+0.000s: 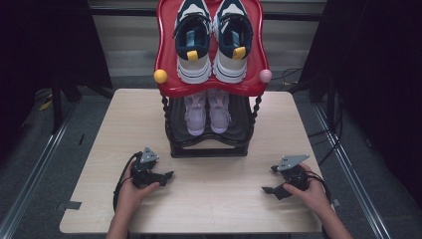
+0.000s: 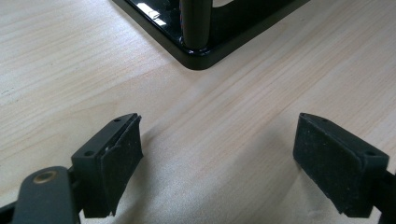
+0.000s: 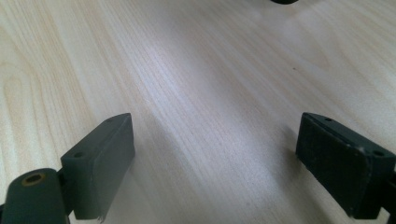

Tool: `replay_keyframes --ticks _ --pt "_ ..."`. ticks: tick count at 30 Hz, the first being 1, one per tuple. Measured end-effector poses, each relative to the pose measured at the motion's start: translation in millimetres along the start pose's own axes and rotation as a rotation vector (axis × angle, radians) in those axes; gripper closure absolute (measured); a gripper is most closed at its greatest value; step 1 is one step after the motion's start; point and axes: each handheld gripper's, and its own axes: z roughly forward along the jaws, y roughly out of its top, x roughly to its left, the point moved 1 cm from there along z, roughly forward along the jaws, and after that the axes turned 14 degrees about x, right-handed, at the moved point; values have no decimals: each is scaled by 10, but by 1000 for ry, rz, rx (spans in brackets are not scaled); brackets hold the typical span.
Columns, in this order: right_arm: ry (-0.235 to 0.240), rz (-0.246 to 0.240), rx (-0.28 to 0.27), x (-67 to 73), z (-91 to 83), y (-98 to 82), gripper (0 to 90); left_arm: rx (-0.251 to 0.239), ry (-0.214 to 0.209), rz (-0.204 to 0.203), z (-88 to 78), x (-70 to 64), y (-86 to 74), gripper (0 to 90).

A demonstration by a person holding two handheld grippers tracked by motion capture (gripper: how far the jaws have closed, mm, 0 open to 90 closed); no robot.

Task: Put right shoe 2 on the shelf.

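My left gripper [image 1: 168, 175] and right gripper [image 1: 267, 189] rest wide open on bare counter [image 1: 219, 199], near the black-based, red-topped shoe rack [image 1: 209, 149] holding sneakers.

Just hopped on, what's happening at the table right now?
A person rests both hands on the table, a gripper in each. The left gripper and right gripper are both open and hold nothing, low over the bare wood. Ahead stands a shoe rack: a navy and white pair of sneakers on its red top shelf, a pink pair on the lower shelf. The left gripper points at the rack's near corner. No shoe has been touched.
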Motion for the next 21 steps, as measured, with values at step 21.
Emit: replay_keyframes --ticks 21 --pt "-4 17 -81 7 25 -85 106 -2 -1 -1 2 0 -1 149"
